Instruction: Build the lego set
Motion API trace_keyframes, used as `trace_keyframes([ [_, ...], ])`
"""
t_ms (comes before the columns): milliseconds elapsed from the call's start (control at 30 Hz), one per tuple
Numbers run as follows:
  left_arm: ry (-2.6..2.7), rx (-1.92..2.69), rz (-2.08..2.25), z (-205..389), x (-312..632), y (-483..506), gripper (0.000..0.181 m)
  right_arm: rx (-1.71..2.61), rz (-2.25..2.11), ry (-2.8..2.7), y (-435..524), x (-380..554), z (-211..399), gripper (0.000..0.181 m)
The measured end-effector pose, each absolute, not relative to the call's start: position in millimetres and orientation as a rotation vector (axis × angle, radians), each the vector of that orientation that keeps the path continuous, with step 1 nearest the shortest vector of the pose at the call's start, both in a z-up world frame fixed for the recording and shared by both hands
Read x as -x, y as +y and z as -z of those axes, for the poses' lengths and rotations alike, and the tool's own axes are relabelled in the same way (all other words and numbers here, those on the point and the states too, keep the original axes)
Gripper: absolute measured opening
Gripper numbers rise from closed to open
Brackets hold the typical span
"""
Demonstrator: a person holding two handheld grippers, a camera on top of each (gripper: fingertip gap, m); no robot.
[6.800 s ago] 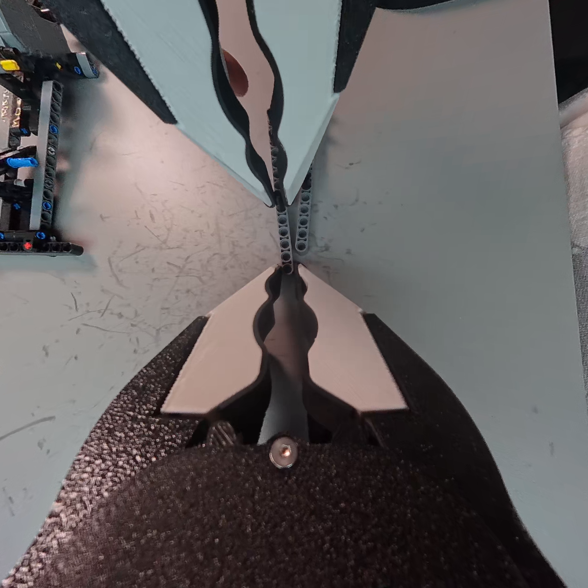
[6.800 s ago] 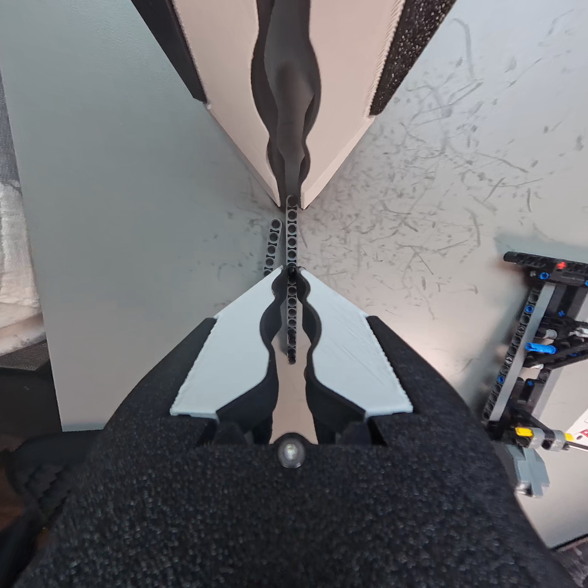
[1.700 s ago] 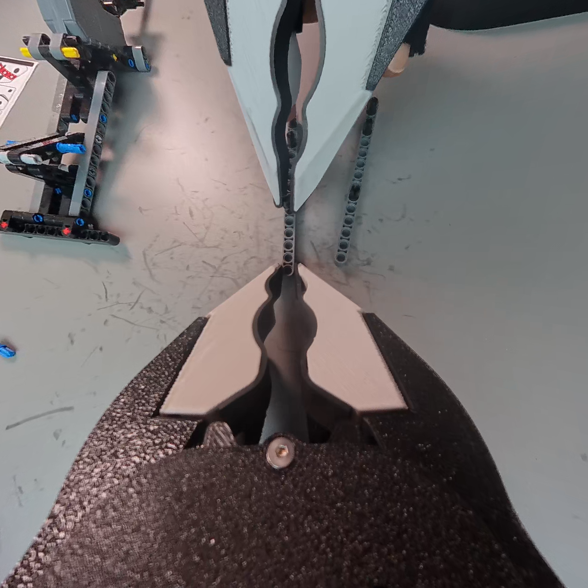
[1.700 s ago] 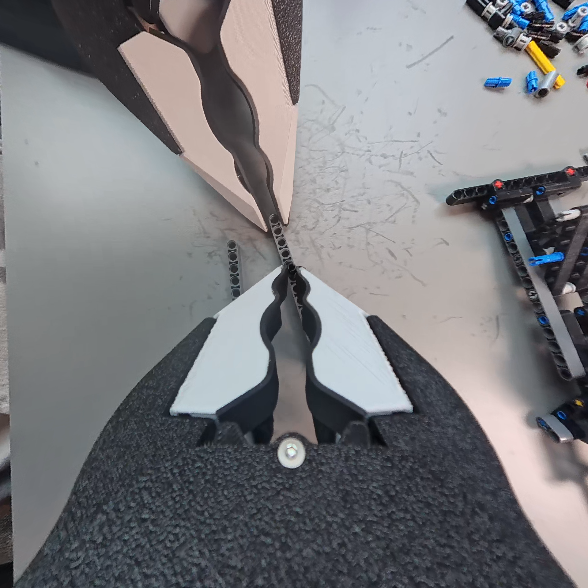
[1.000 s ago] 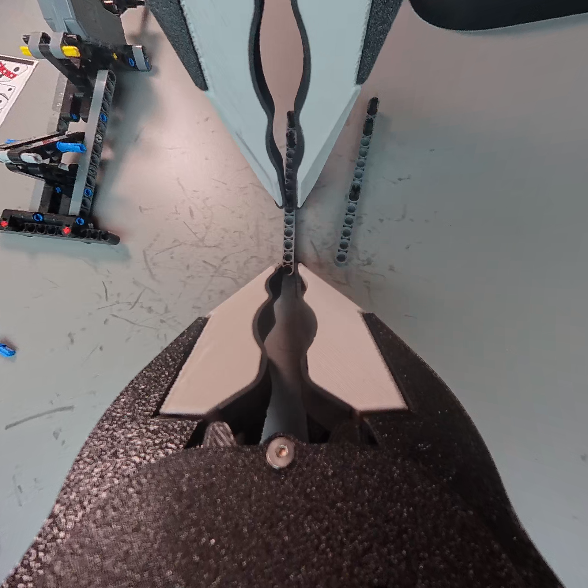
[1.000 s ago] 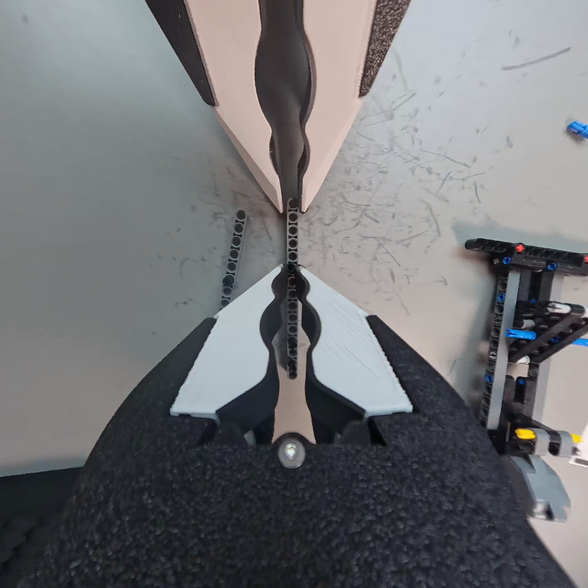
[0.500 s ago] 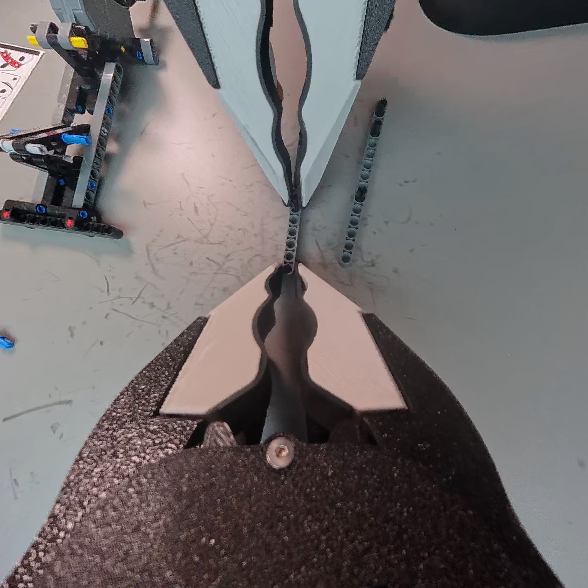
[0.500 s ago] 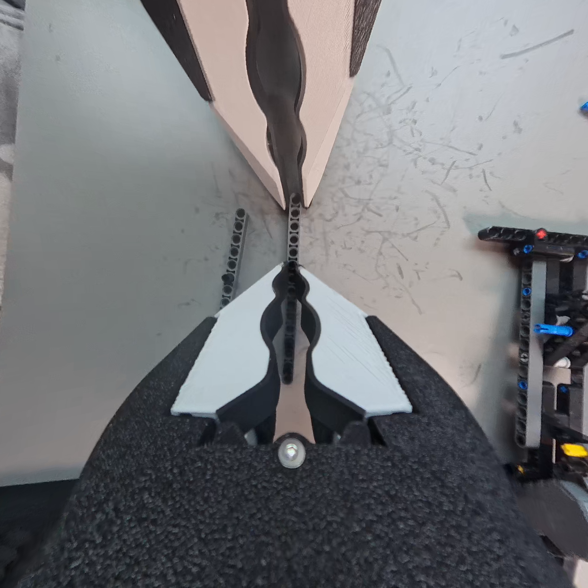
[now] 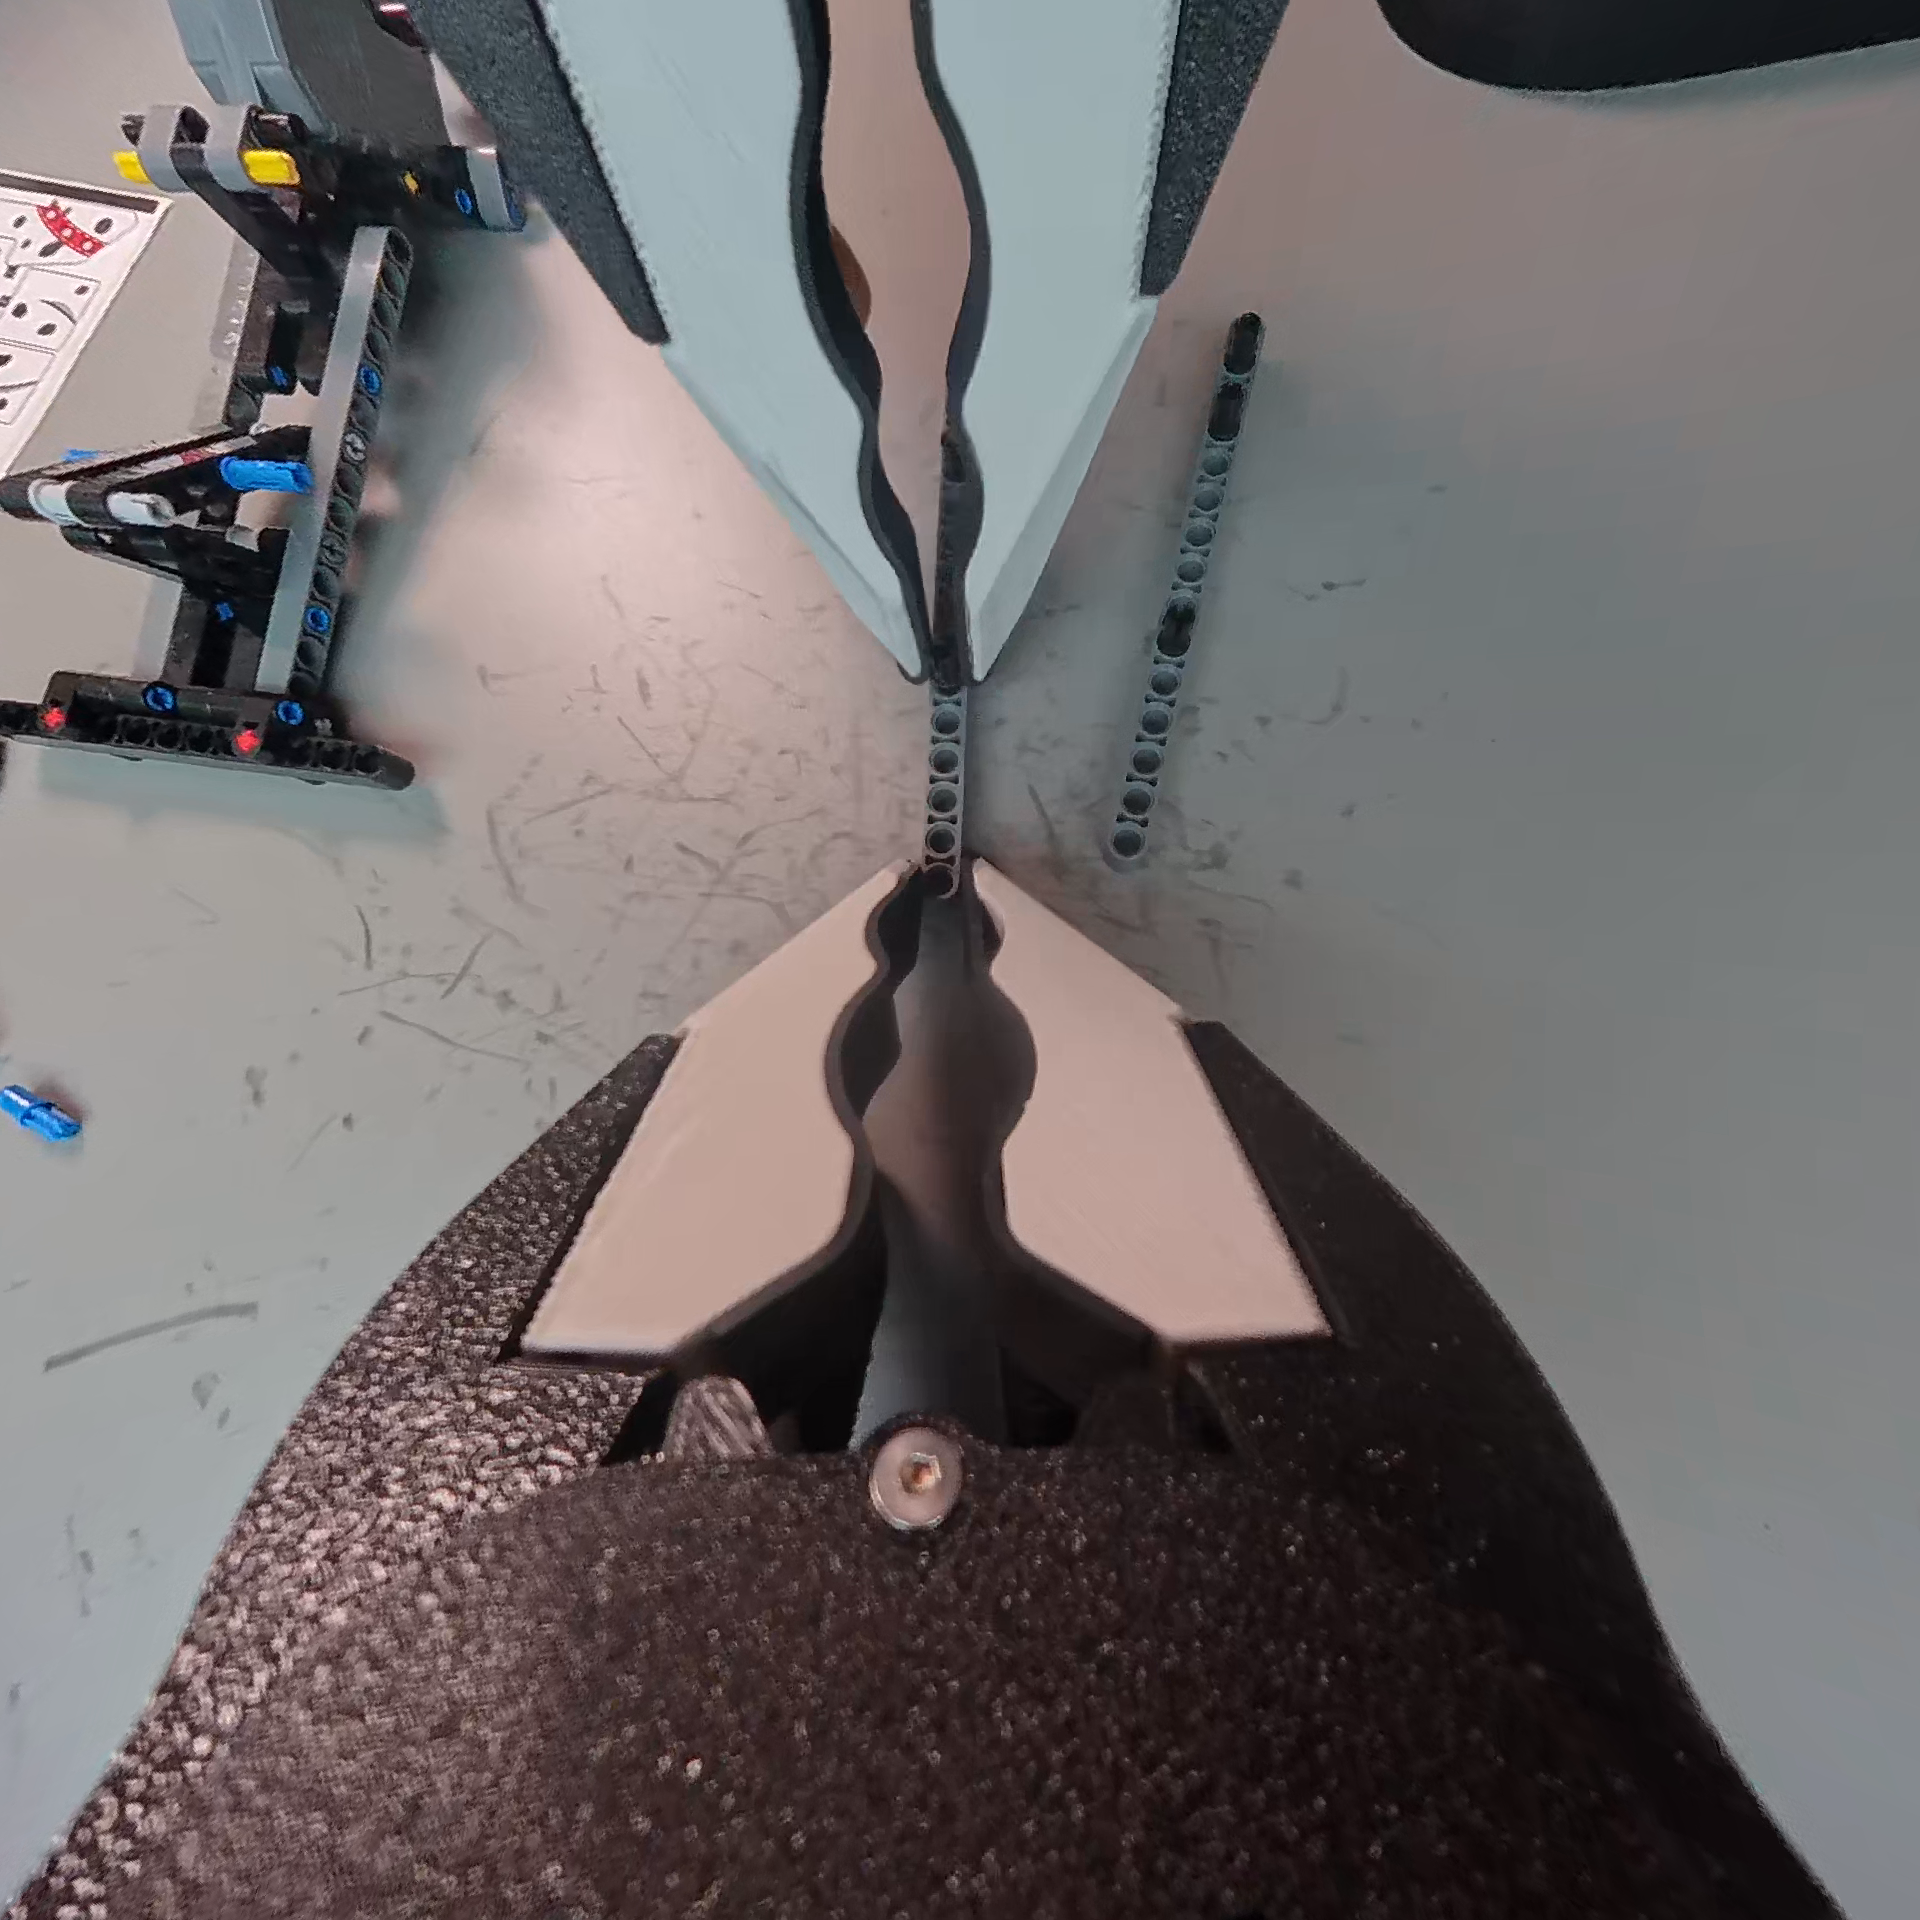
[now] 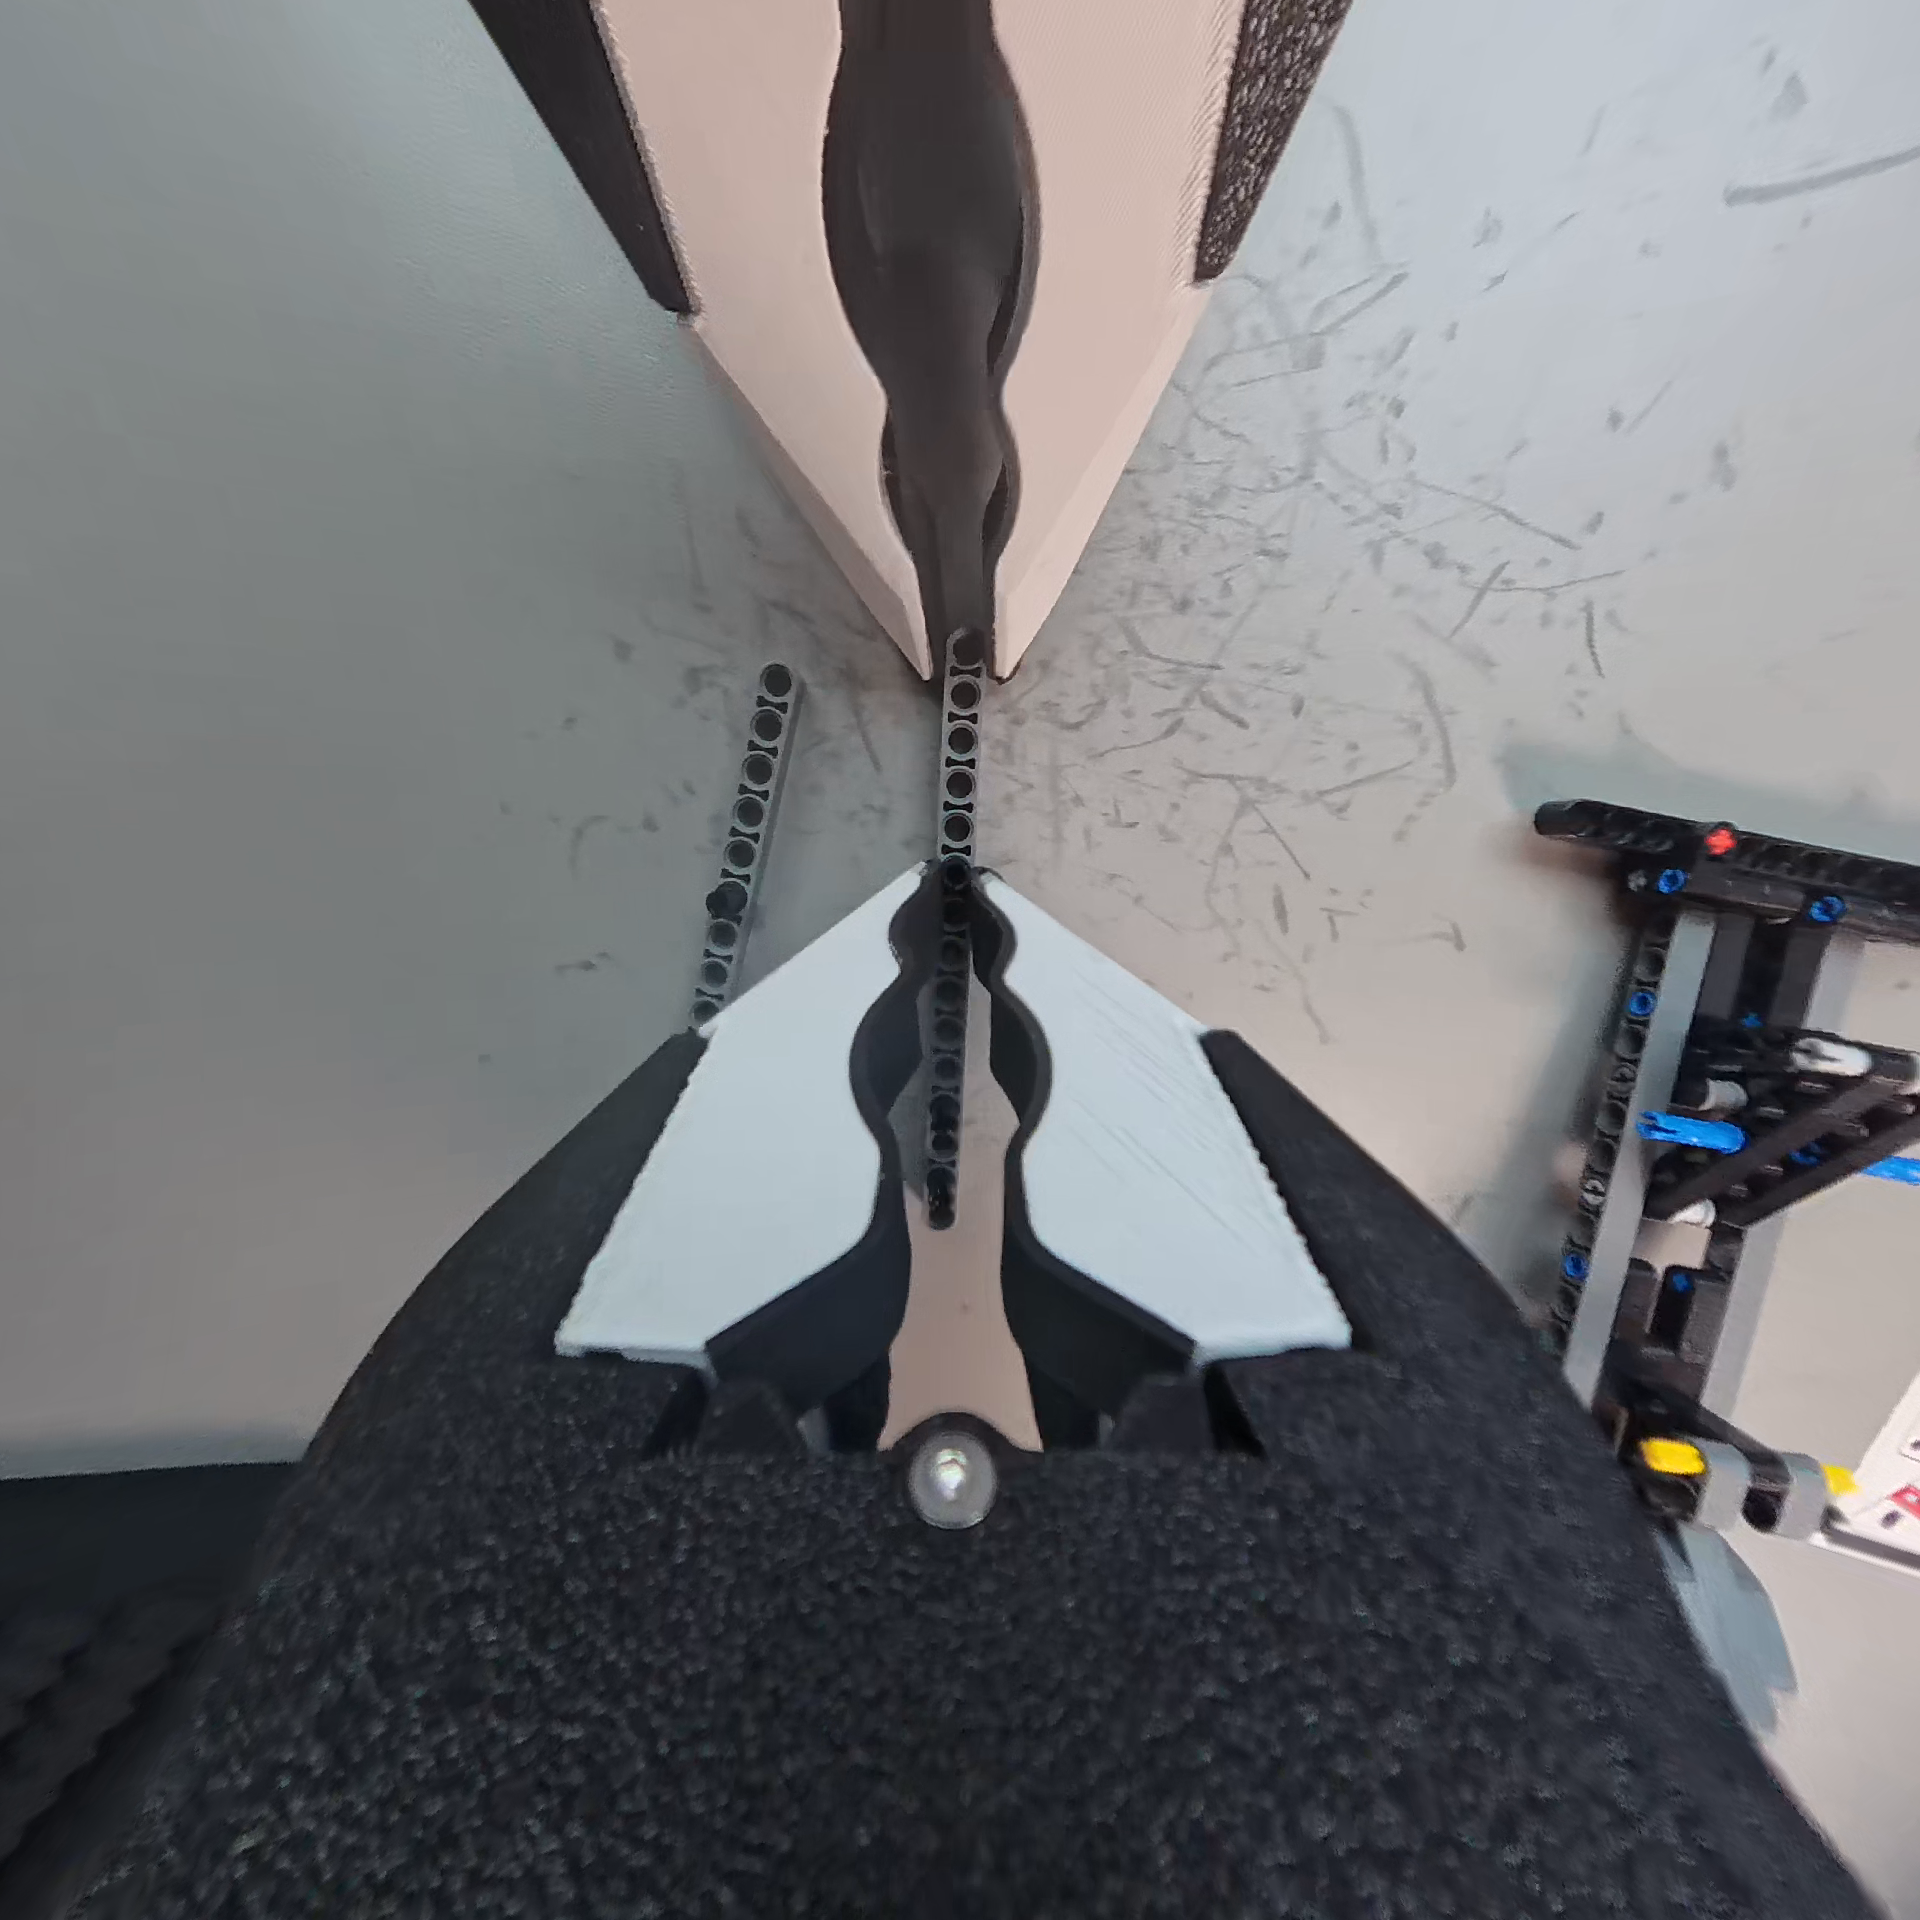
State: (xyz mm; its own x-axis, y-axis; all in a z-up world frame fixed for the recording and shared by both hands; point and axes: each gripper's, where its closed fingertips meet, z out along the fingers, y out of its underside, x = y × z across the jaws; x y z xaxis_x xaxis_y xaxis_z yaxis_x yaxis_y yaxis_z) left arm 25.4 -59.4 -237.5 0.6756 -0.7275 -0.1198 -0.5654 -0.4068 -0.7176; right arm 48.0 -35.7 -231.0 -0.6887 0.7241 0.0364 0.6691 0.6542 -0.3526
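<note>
1. The bench (image 9: 1558, 1039) is a scratched grey surface, and I place everything against the held grey beam (image 9: 948, 774) that spans the gap between my two grippers.

2. The partly built lego frame (image 9: 208, 582) sits well off to the left of that beam in the left wrist view. Compared with half a second ago it has slid slightly in both views, so I read that as my hands shifting, not the model moving.

3. The left gripper (image 9: 943, 881) stays closed on the near end of the held grey beam. The right gripper (image 10: 954, 873) faces it tip to tip and is clamped on the other end, with much of the beam lying back between its fingers.

4. What changed: over the last couple of seconds the beam went from skewed to straight in line with both grippers. I judge the two-handed regrasp to be settled, so one gripper could let go and the other carry the beam to the frame.

5. A second grey beam (image 9: 1184, 592) lies flat on the bench just right of the held one in the left wrist view, untouched, with a dark pin in one hole.

6. A loose blue pin (image 9: 40, 1114) lies far left of the held beam.
</note>
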Motion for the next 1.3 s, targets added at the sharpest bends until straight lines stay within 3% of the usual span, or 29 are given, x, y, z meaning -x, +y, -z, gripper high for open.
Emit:
trace_keyframes([
  [67, 0.99, 2.124, 0.275, 238, -25, -59, 0.009, 1.139, -0.515, -2.671, -36, -49, 229, 0.021],
  [133, 0.991, 2.123, 0.273, 238, -25, -59, 0.009, 1.171, -0.591, -2.608, -36, -44, 222, 0.024],
  [333, 0.995, 2.119, 0.262, 238, -25, -59, 0.009, 1.16, -0.562, -2.608, -36, -46, 221, 0.004],
  [833, 1.003, 2.116, 0.259, 238, -25, -61, 0.009, 1.024, -0.343, -2.822, -38, -46, 229, 0.003],
  [1067, 1.03, 2.105, 0.272, 237, -23, -63, 0.009, 1.016, -0.479, -2.595, -39, -41, 226, 0.009],
  [1300, 1.049, 2.09, 0.248, 238, -23, -64, 0.01, 1.074, -0.844, -2.008, -13, -27, 165, 0.021],
])
